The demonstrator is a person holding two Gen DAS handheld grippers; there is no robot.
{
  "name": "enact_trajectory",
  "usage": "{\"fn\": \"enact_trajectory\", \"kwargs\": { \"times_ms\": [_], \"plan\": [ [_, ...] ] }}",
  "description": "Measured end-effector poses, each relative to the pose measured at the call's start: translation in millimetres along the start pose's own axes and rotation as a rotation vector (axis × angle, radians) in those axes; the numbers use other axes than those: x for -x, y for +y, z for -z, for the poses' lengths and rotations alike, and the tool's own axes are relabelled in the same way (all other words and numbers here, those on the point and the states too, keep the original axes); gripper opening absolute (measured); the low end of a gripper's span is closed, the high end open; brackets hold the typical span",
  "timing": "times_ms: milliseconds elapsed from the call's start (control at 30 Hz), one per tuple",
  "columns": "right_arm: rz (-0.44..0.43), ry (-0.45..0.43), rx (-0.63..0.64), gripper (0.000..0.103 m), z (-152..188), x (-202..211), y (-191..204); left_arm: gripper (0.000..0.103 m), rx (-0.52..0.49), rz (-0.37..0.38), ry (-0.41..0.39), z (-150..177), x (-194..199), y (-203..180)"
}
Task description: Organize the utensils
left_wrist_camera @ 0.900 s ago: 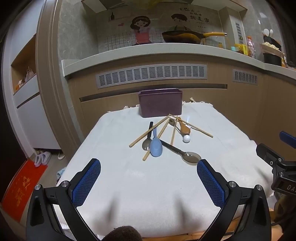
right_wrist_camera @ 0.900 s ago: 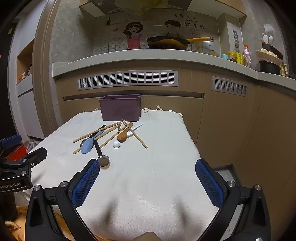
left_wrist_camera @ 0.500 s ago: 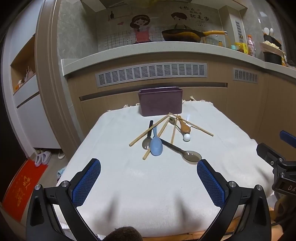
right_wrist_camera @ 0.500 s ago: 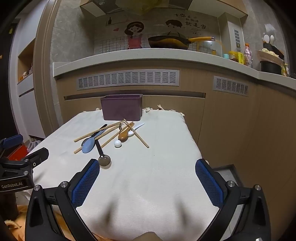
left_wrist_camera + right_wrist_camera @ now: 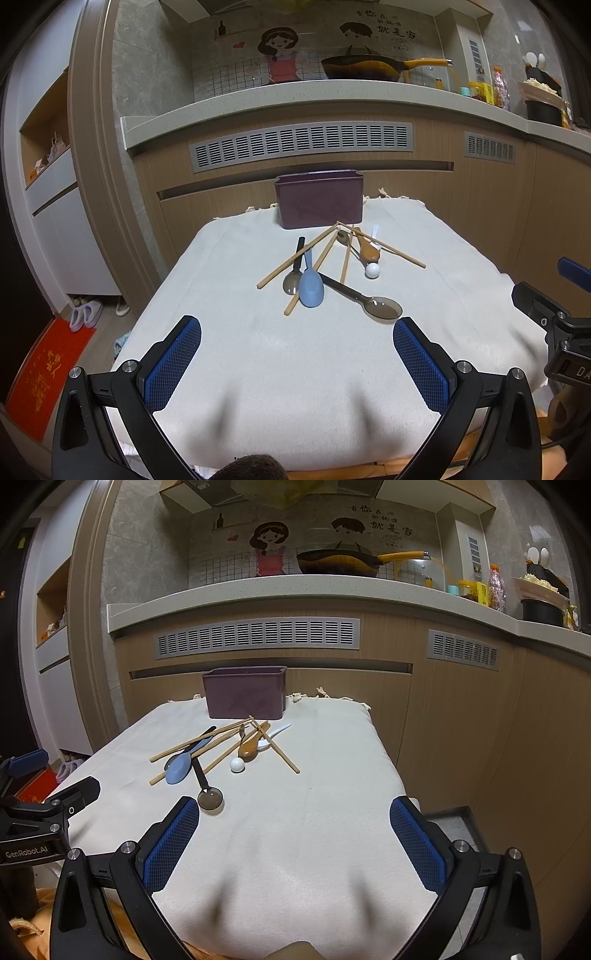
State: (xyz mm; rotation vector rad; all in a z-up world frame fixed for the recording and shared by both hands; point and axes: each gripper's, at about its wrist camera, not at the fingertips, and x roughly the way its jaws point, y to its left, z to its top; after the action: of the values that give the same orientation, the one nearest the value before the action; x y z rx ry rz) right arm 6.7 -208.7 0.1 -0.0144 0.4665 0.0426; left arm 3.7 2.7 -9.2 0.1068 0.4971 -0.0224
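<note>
Here the left tool (image 5: 297,354) hangs over the near edge of the cloth-covered bench (image 5: 229,354), its blue pads wide apart with nothing between them. Ahead of it, toward the middle of the cloth, the utensils lie in a loose heap: crossed wooden chopsticks (image 5: 295,256), a dark spoon (image 5: 293,280) partly under a blue spoon (image 5: 311,286), and a long dark-handled spoon (image 5: 380,305) reaching toward the near right. Just beyond these lie a brown wooden spoon (image 5: 367,251), a small white ball (image 5: 372,270) beside it, and a white spoon (image 5: 375,236) partly under the sticks. Behind the heap, at the far edge of the cloth, stands a purple bin (image 5: 318,201), just beside the chopstick tips. Farther right, the right tool (image 5: 293,836) also hangs over the near edge of the cloth, its pads spread wide and gripping nothing, well apart from the heap.
</note>
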Motion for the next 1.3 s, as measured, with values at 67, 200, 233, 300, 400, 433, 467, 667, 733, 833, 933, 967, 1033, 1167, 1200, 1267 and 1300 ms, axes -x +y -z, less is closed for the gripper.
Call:
{"fn": "enact_trajectory", "kwargs": {
  "times_ms": [67, 200, 233, 300, 400, 433, 467, 667, 733, 833, 933, 967, 1033, 1167, 1200, 1267, 1300],
  "plan": [
    [-0.001, 0.000, 0.001, 0.103, 0.3, 0.0, -0.2, 0.103, -0.002, 0.001, 0.003, -1.6, 0.2, 0.2],
    [-0.005, 0.000, 0.002, 0.103, 0.9, -1.3, -0.5, 0.103, -0.003, -0.002, 0.003, -0.4, 1.7, -6.5],
    [-0.007, 0.001, 0.001, 0.103, 1.2, -1.6, -1.4, 0.103, -0.002, -0.002, 0.002, -0.7, 2.2, -6.3],
    [-0.006, 0.001, -0.001, 0.103, 1.4, -1.3, -1.9, 0.103, -0.001, -0.001, 0.003, -0.8, 2.1, -5.8],
    [-0.006, 0.002, -0.002, 0.103, 2.0, -1.2, -1.7, 0.103, -0.001, -0.001, 0.003, -0.9, 3.0, -5.6],
    [-0.006, 0.002, -0.002, 0.103, 1.7, -1.6, -2.3, 0.103, -0.001, -0.001, 0.003, -1.0, 3.2, -5.5],
    [-0.006, 0.000, -0.001, 0.103, 2.0, -1.5, -1.7, 0.103, -0.002, -0.001, 0.004, -1.6, 3.0, -5.4],
    [-0.009, -0.003, -0.001, 0.103, 3.3, -0.3, -1.0, 0.103, 0.002, -0.002, 0.002, -2.4, 3.1, -4.4],
    [-0.010, -0.002, 0.000, 0.103, 3.0, -0.3, -0.7, 0.103, 0.002, -0.003, 0.003, -2.3, 3.2, -4.4],
    [-0.009, -0.002, 0.000, 0.103, 2.3, -0.3, -1.0, 0.103, 0.002, -0.002, 0.002, -2.5, 3.2, -4.3],
    [-0.009, -0.002, -0.001, 0.103, 2.5, -0.3, -0.6, 0.103, 0.001, -0.002, 0.002, -2.6, 3.2, -4.2],
    [-0.009, -0.002, -0.001, 0.103, 2.2, -0.3, -0.7, 0.103, 0.002, -0.002, 0.003, -2.6, 3.2, -4.2],
    [-0.009, -0.002, -0.001, 0.103, 2.1, -0.4, -0.7, 0.103, 0.002, -0.002, 0.003, -2.6, 3.2, -4.2],
    [-0.008, -0.003, 0.000, 0.103, 2.7, -0.2, -0.1, 0.103, 0.005, -0.003, 0.003, -3.4, 3.5, -3.1],
    [-0.009, -0.003, 0.000, 0.103, 2.6, -0.6, 0.0, 0.103, 0.005, -0.003, 0.004, -3.5, 3.4, -3.0],
    [-0.011, -0.001, 0.000, 0.103, 2.5, -0.5, -0.2, 0.103, 0.006, -0.005, 0.004, -4.3, 4.1, -2.2],
    [-0.011, -0.001, -0.001, 0.103, 2.5, -0.3, -0.5, 0.103, 0.006, -0.005, 0.003, -4.6, 4.5, -2.1]
  ]
}}
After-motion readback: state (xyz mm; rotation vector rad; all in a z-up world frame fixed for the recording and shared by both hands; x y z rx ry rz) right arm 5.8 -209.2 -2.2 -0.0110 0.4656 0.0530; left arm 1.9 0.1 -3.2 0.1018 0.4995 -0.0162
